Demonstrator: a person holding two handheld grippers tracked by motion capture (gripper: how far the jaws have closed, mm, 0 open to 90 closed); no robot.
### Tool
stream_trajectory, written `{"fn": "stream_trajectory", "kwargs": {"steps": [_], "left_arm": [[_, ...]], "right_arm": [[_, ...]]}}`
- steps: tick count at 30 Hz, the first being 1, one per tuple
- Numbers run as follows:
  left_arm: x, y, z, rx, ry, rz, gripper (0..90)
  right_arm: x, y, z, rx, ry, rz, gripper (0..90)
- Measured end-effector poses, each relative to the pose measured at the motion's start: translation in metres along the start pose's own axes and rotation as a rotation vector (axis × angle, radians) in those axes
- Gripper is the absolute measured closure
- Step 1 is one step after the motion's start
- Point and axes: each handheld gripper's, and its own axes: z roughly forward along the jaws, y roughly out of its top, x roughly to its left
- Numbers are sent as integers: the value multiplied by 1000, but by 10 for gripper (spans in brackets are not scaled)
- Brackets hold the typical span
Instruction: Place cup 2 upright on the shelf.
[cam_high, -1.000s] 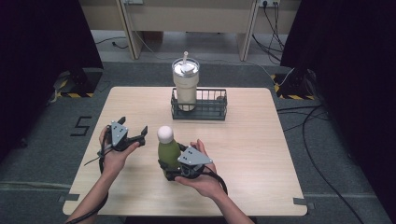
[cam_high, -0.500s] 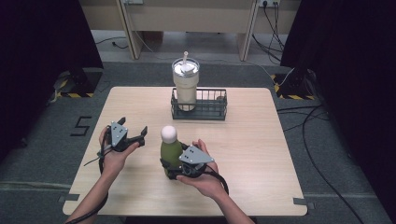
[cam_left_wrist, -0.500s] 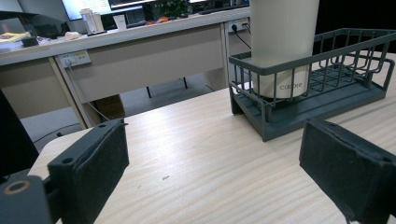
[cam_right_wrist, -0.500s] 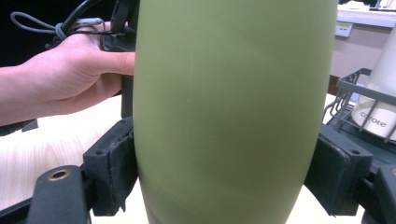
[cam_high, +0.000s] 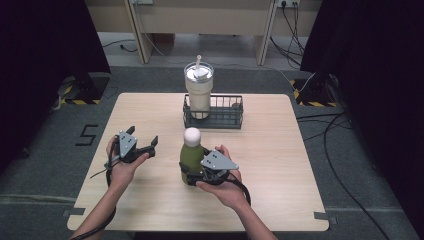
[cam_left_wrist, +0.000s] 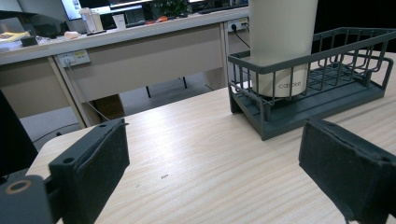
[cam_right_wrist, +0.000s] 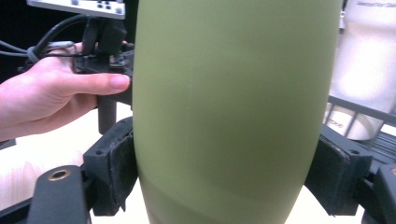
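A tall olive-green bottle (cam_high: 191, 156) with a round white cap stands upright at the table's front middle. My right gripper (cam_high: 188, 173) is shut on its lower body, coming in from the right. In the right gripper view both pads press the sides of the green bottle (cam_right_wrist: 233, 102), with my right gripper (cam_right_wrist: 233, 161) around it. My left gripper (cam_high: 143, 136) is held over the table's left side, open with nothing between its pads. The left gripper view looks between the spread pads of my left gripper (cam_left_wrist: 217, 142) toward the basket.
A dark wire basket (cam_high: 226, 120) sits at the table's far middle, with a cream tumbler (cam_high: 199, 92) with lid and straw standing in its left end. The basket (cam_left_wrist: 327, 88) and tumbler (cam_left_wrist: 280, 42) lie ahead of my left gripper. Bare wood surrounds the bottle.
The right hand and the green bottle have shifted slightly to the right. The left hand has stayed where it was.
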Motion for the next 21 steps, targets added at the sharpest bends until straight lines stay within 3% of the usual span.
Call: {"fn": "stream_trajectory", "kwargs": {"steps": [21], "left_arm": [[-1, 0, 0, -3, -3, 2, 81]], "right_arm": [[-29, 9, -13, -24, -98, 30, 211]]}}
